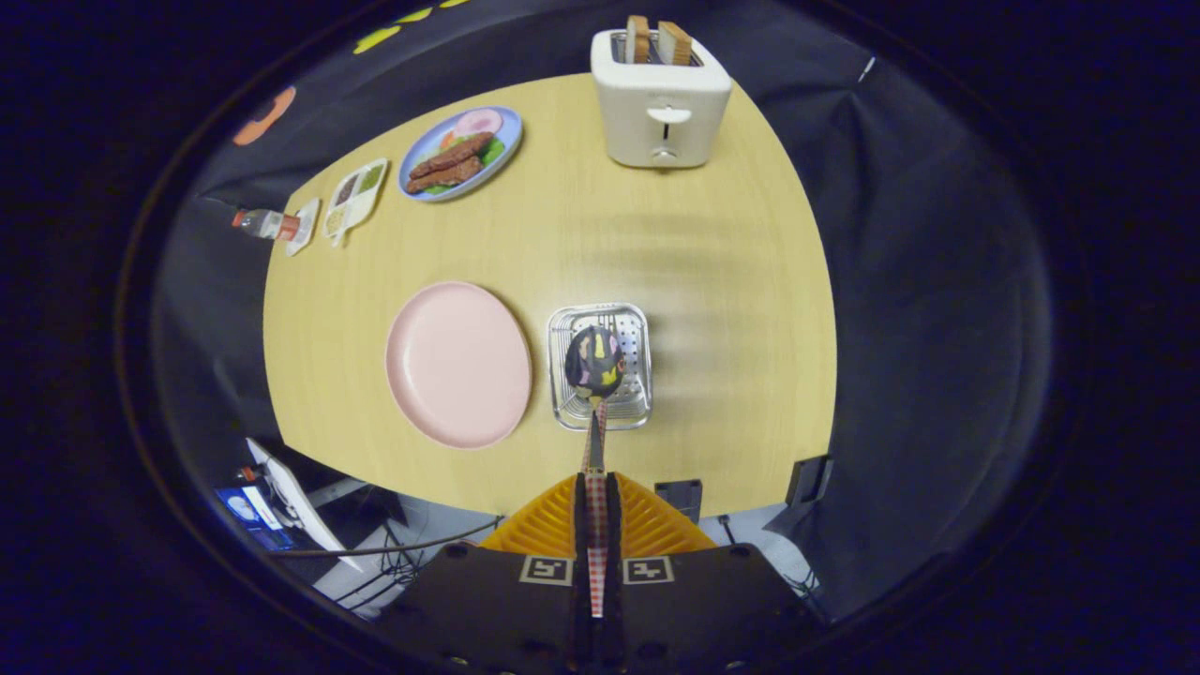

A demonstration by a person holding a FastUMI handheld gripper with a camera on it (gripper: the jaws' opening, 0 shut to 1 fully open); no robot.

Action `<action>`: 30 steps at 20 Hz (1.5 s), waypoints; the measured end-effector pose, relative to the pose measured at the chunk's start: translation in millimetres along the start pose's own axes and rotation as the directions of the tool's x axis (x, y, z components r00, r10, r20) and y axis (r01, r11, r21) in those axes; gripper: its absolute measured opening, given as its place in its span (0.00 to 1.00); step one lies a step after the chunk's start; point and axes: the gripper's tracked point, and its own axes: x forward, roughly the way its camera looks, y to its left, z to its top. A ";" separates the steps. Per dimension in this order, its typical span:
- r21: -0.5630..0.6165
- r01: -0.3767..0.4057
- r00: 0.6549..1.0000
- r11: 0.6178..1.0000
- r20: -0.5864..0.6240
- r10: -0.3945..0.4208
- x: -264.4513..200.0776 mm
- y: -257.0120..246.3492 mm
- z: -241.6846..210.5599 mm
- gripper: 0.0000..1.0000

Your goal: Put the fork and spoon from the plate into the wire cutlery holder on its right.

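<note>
My gripper (596, 487) is shut on the checked handle of a spoon (594, 361). The spoon's dark patterned bowl points ahead of the fingers and hangs over the wire cutlery holder (630, 412), seen from high above. The holder stands on the wooden table just right of a pink plate (457, 364). The plate's surface shows bare. Inside the holder I can make out wire and a perforated bottom; whether a fork lies in it I cannot tell.
A white toaster (662, 101) with two slices of toast stands at the far side of the table (694, 281). A blue plate of food (459, 153), a small divided tray (356, 197) and a bottle (267, 224) sit at the far left. Cables and equipment lie on the floor below.
</note>
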 end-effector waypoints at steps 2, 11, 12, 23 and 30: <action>0.006 0.012 0.999 1.000 -0.047 -0.012 7.0 -4.4 -0.2 0.05; 0.018 0.048 0.989 0.999 -0.139 -0.045 25.9 -13.6 20.2 0.05; 0.020 0.051 0.989 0.998 -0.142 -0.048 27.7 -12.8 21.7 0.05; 0.083 0.022 0.994 0.996 -0.110 -0.013 36.2 -7.1 42.6 0.10; 0.035 -0.031 0.995 0.999 0.091 0.027 15.8 8.6 67.3 0.36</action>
